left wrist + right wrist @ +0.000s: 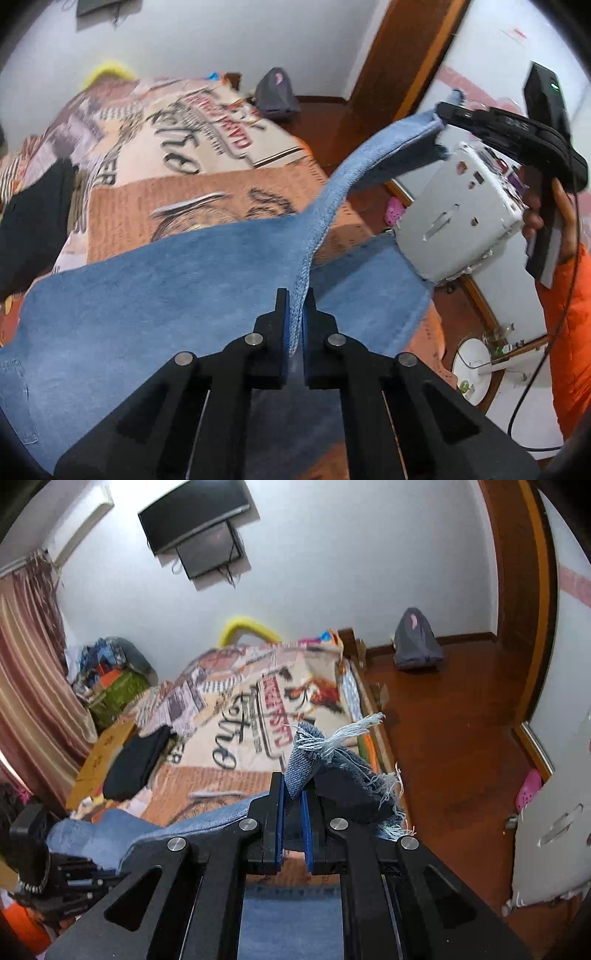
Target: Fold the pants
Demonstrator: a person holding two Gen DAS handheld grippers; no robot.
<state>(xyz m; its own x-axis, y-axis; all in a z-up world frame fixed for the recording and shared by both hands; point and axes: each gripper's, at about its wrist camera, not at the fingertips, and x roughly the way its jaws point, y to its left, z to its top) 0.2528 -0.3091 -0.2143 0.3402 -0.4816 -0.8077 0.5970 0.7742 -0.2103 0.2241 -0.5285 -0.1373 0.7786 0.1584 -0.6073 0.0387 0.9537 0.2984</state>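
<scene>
I have the left gripper and right gripper both clamped on the jeans; frayed hem lifted toward 2 o'clock over the bed, fold just begun.

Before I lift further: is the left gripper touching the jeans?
Touching. The left wrist view shows the left gripper with its blue pads closed on a fold of the jeans.

We are seeing even, soft indoor light, with only faint shadows lying on the bedspread. Motion blur is smearing that bedspread's print in both views, while the black gripper linkages are staying sharp. Fisheye distortion is bending the door frame and darkening the corners. The white wall is glowing mildly.
</scene>
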